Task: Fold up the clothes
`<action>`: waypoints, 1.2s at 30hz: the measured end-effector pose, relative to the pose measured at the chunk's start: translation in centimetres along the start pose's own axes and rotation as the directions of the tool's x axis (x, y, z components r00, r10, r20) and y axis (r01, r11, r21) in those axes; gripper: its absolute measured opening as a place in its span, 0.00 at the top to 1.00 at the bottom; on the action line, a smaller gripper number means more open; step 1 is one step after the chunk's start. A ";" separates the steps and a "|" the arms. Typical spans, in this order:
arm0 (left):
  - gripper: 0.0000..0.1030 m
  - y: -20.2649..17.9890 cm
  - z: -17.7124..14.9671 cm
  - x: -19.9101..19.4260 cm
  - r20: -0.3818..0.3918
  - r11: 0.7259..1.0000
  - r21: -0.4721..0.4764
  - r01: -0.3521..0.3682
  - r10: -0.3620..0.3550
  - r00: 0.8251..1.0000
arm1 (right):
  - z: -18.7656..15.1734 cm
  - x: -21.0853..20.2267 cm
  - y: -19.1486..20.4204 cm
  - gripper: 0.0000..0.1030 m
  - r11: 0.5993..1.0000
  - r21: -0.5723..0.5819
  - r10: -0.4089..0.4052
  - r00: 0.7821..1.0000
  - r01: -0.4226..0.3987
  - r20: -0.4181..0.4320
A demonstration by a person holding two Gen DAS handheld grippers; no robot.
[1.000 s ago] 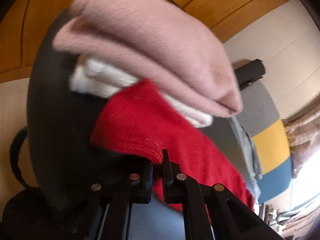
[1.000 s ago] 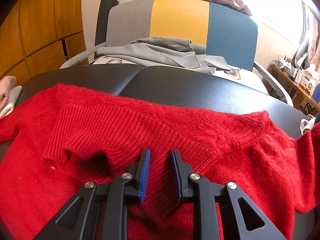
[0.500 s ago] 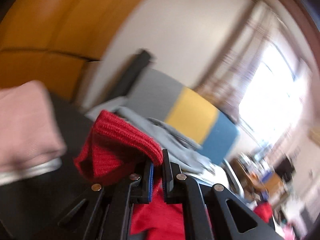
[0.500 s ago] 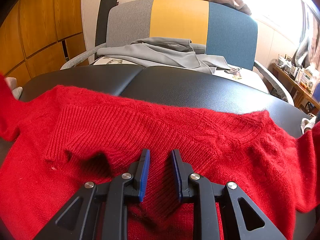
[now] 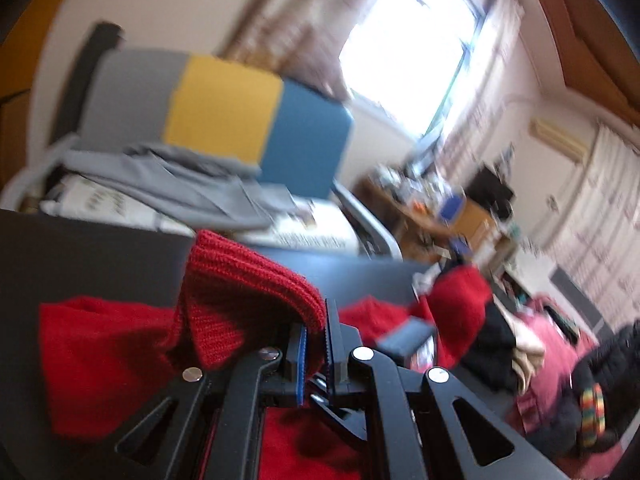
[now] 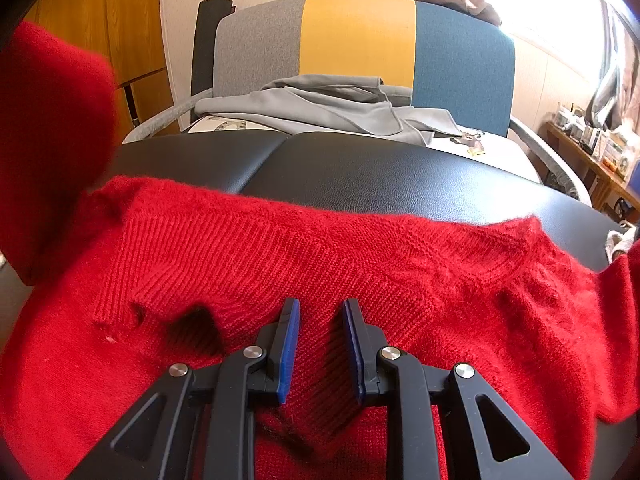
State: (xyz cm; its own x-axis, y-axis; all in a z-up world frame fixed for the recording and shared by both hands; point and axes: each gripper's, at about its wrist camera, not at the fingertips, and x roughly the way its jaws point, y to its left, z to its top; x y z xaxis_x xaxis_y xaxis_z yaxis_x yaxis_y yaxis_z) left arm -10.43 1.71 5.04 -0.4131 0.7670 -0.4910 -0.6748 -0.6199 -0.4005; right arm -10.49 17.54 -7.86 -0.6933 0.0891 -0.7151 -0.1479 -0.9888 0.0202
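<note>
1. Clearance: bare black padded table shows beyond the sweater's far edge toward 12 o'clock; the table's far edge meets a chair carrying a gray garment.
2. Materials: red sweater is fuzzy ribbed knit, spread flat across the table; the table surface is smooth leather-like padding with a centre seam.
3. Right gripper: jaws parted, blue pads showing, nothing between them; sweater lies directly beneath and extends from 9 to 3 o'clock.
4. Left gripper: jaws clenched on a ribbed cuff of the sweater, raised above the table; the cuff drapes toward 10 o'clock. Background is motion-blurred.
</note>
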 end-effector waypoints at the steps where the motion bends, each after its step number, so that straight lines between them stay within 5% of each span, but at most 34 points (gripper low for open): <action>1: 0.95 -0.5 -0.7 1.3 -0.030 1.000 0.006 0.000 0.000 1.000 | 0.0 0.0 -0.4 0.77 1.000 0.016 0.017 1.000 -0.017 0.000; 6: 0.94 -1.3 -4.4 6.7 -0.176 1.000 0.016 -0.005 0.007 0.984 | 0.0 0.2 -2.9 0.77 0.980 0.144 0.139 0.990 -0.139 0.009; 9: 0.88 0.1 -5.5 5.8 -0.169 1.000 -0.024 0.010 -0.014 0.985 | 0.2 -0.7 -4.0 0.74 0.970 0.199 0.135 0.990 -0.138 0.024; 11: 0.79 1.0 -6.2 5.2 -0.164 0.998 -0.051 0.020 -0.028 0.986 | 0.4 -2.0 -4.6 0.62 0.970 0.221 0.094 0.995 -0.102 0.046; 16: 0.71 4.1 -8.1 1.0 -0.081 0.993 -0.114 0.025 -0.034 0.996 | -0.2 -6.5 -5.3 0.44 0.935 0.292 0.167 0.976 -0.202 0.141; 20: 0.71 6.4 -10.5 -2.6 -0.021 0.991 -0.131 -0.040 0.038 0.999 | -1.5 -8.8 -2.0 0.38 0.960 0.164 0.205 0.968 -0.227 0.143; 24: 0.71 8.2 -13.0 -3.3 -0.055 0.984 -0.151 -0.091 0.083 0.995 | -2.7 -9.3 3.2 0.37 0.990 -0.069 0.133 0.985 -0.126 0.112; 31: 0.71 9.8 -15.3 -3.2 -0.085 0.980 -0.175 -0.096 0.082 0.993 | -5.1 -9.0 7.7 0.37 0.942 -0.335 0.022 0.995 0.013 0.100; 33: 0.71 9.8 -15.1 -3.1 -0.100 0.980 -0.172 -0.101 0.085 0.991 | -5.2 -7.3 8.1 0.46 0.914 -0.399 -0.042 0.996 0.072 0.081; 34: 0.71 9.8 -15.0 -3.1 -0.105 0.979 -0.174 -0.103 0.085 0.991 | -4.8 -6.5 7.8 0.70 0.915 -0.395 -0.056 0.996 0.079 0.069; 35: 0.71 9.8 -14.8 -3.1 -0.106 0.979 -0.179 -0.101 0.083 0.991 | -4.0 -6.3 7.1 0.82 0.933 -0.354 -0.043 0.997 0.062 0.063; 36: 0.71 9.9 -14.5 -3.1 -0.106 0.977 -0.188 -0.100 0.081 0.991 | -2.8 -6.4 6.3 0.84 0.957 -0.287 -0.012 0.998 0.031 0.067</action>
State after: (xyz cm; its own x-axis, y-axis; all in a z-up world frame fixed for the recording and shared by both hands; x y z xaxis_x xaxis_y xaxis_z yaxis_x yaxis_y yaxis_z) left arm -6.97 -9.20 -8.63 -0.3993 0.6922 -0.6012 -0.5028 -0.7137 -0.4877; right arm -4.98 10.42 -5.08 -0.7375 0.1088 -0.6665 0.0396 -0.9783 -0.2035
